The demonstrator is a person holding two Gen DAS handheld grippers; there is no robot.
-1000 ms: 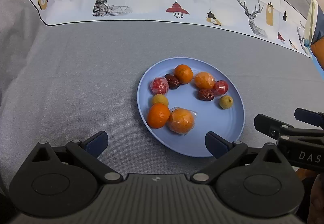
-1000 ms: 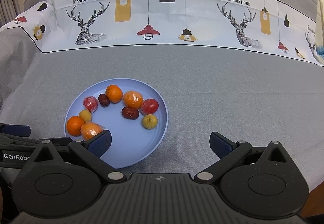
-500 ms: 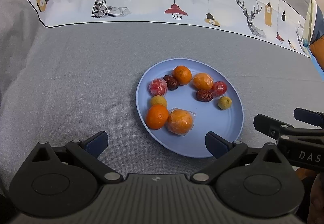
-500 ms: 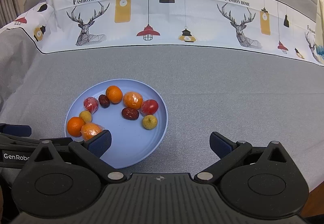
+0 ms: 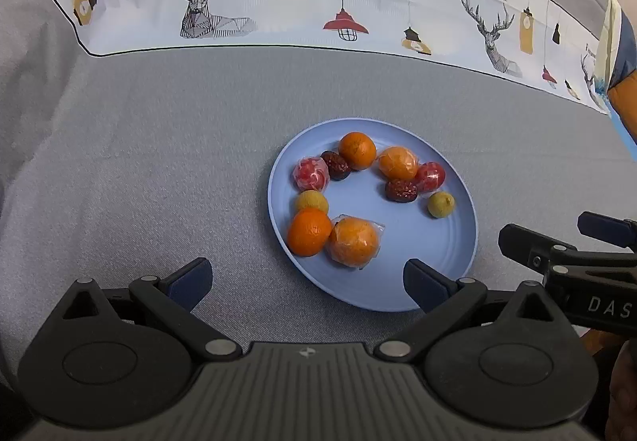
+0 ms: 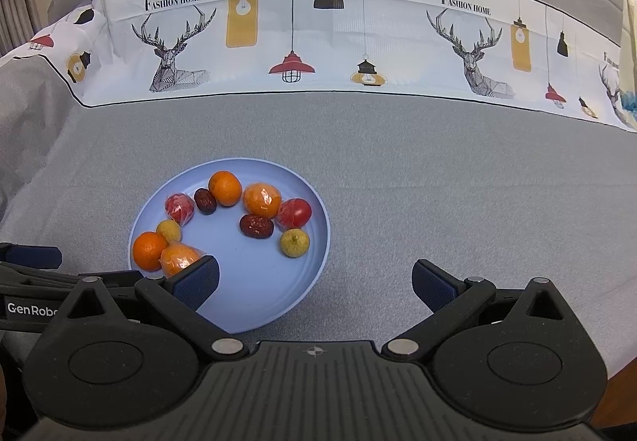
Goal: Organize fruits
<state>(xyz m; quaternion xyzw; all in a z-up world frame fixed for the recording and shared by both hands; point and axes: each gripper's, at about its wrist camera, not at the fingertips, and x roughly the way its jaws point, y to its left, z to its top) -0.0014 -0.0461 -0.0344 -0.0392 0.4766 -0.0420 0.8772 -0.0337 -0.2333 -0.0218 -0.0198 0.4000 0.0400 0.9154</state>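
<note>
A counter draped in plain grey cloth (image 6: 398,170) carries a single light blue plate (image 6: 254,297), set at about 7 o'clock in the right wrist view and near 4 o'clock of centre in the left wrist view (image 5: 450,269). Along the far side, at 12 o'clock, the cloth turns into a white printed band (image 6: 318,42) of stag heads, hanging lamps and the words "Fashion Home". Only the plate rests directly on the cloth.
</note>
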